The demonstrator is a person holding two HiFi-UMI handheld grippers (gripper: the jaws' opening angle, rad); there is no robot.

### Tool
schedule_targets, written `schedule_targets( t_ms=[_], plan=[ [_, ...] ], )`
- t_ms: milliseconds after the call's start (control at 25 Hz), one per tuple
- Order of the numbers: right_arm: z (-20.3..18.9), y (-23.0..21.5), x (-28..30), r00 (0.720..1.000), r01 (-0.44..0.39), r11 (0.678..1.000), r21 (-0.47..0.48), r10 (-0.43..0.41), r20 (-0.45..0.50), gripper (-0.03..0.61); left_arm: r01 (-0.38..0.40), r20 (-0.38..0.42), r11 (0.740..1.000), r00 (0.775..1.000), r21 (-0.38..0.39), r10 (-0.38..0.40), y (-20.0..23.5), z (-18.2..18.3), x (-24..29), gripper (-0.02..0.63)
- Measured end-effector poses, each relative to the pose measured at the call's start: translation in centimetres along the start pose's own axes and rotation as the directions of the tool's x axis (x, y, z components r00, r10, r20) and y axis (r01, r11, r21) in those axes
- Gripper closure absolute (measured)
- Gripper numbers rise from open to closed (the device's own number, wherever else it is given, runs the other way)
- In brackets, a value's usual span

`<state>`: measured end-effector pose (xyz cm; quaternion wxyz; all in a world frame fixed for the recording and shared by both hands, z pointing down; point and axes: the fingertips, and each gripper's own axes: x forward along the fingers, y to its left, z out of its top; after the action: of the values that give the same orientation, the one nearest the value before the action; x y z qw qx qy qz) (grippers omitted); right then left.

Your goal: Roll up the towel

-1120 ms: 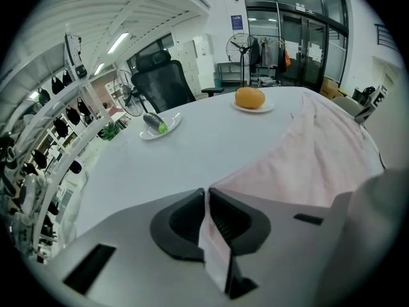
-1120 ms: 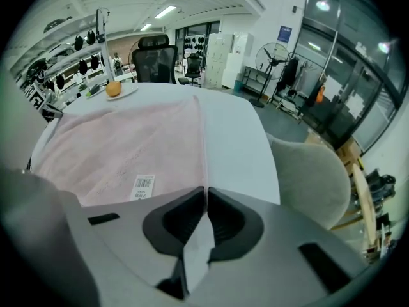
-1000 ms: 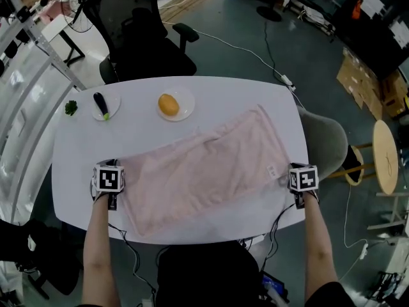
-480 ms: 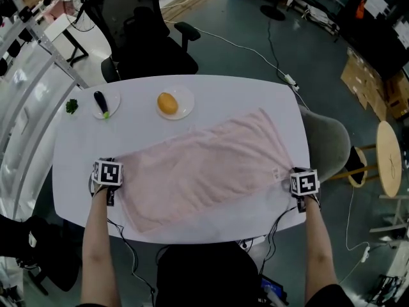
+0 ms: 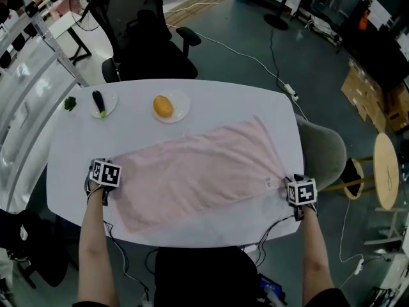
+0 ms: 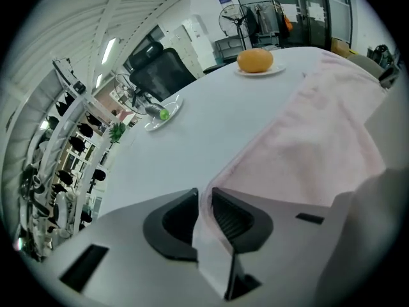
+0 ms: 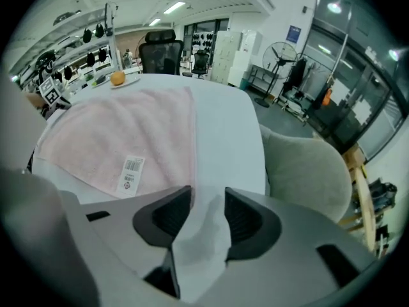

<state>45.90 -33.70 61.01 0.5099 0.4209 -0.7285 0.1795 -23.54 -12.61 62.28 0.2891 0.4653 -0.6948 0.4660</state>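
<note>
A pale pink towel lies spread flat across the white table, its white label near the right end. My left gripper is at the towel's near left corner. In the left gripper view the jaws have just been opening a little, but the towel edge still fills the narrow gap between them. My right gripper is at the right corner. Its jaws have just been opening and stand apart over bare table, with the towel edge beside the left jaw.
At the back of the table stand a plate with an orange, a plate with a dark vegetable and a green sprig. A black office chair stands behind the table, a grey chair and a round stool to its right.
The towel has been drawn out flatter and more level between the two grippers. The right gripper shifted slightly outward with its corner. The left gripper stayed at its corner.
</note>
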Motion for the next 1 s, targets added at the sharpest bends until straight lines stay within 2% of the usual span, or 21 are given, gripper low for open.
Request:
schedule_targets(
  t_ms=[80, 160, 200, 240, 440, 600, 800, 1000],
  plan=[
    [-0.2, -1.3, -0.1, 1.000, 0.017, 0.999, 0.039, -0.018, 0.022, 0.344, -0.007, 0.033, 0.999, 0.999, -0.041, 0.008, 0.4, 0.2, -0.4, 0.488],
    [-0.2, -2.0, -0.3, 0.999, 0.039, 0.998, 0.057, -0.041, 0.036, 0.244, 0.019, 0.070, 0.996, 0.997, -0.085, -0.013, 0.7, 0.1, -1.1, 0.357],
    [0.0, -2.2, -0.6, 0.998, 0.047, 0.997, 0.054, -0.050, 0.045, 0.226, 0.037, 0.087, 0.994, 0.996, -0.099, -0.029, 0.9, -0.1, -1.5, 0.292],
    [0.4, -2.2, -0.9, 0.997, 0.054, 0.997, 0.049, -0.056, 0.057, 0.218, 0.052, 0.103, 0.993, 0.994, -0.108, -0.041, 1.0, -0.3, -2.0, 0.276],
    [2.4, -2.2, -2.9, 0.989, 0.088, 0.995, 0.041, -0.092, 0.113, 0.215, 0.088, 0.193, 0.981, 0.980, -0.171, -0.054, 2.2, -1.1, -4.7, 0.273],
    [3.1, -0.7, -4.6, 0.984, 0.114, 0.992, 0.050, -0.119, 0.134, 0.209, 0.171, 0.266, 0.960, 0.958, -0.221, -0.109, 2.9, -1.7, -6.1, 0.268],
    [2.7, 4.1, -6.4, 0.984, 0.113, 0.991, 0.068, -0.121, 0.129, 0.209, 0.289, 0.343, 0.943, 0.913, -0.167, -0.219, 3.3, -1.6, -7.0, 0.268],
    [2.1, 11.2, -7.9, 0.985, 0.099, 0.991, 0.094, -0.111, 0.133, 0.209, 0.403, 0.395, 0.912, 0.852, -0.077, -0.343, 2.6, -1.5, -7.7, 0.268]
  ],
)
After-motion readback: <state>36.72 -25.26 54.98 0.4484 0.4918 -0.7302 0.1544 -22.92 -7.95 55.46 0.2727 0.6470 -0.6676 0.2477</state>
